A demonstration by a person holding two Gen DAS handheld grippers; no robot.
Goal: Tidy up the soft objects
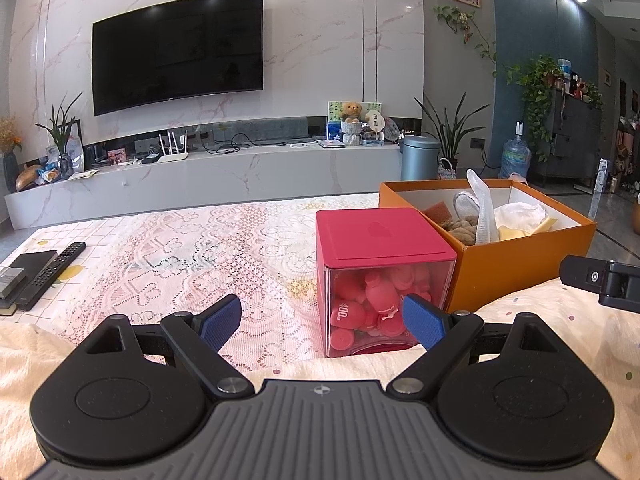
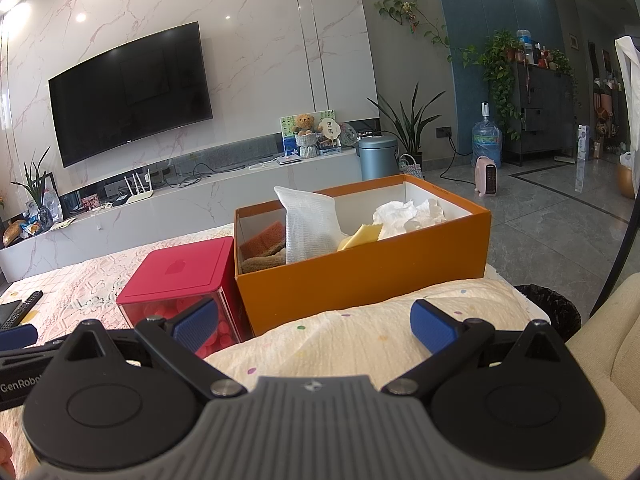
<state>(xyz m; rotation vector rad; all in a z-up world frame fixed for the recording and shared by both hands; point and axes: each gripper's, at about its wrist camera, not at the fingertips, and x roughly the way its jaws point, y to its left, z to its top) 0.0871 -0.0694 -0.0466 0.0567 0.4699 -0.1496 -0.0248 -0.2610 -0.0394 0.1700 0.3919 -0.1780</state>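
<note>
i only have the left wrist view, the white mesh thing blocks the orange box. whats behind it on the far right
Observer: In the right wrist view, crumpled white paper fills the far right end of the orange box.
Operator: anything on the floor past the box
Observer: Yes, a small pink heater stands on the tiles in front of the water jug.
Operator: is the right gripper holding anything
Observer: No. The right gripper is open and empty, over the cream blanket.
Operator: whats off the table's right edge
Observer: A black-lined bin sits beside the table.
</note>
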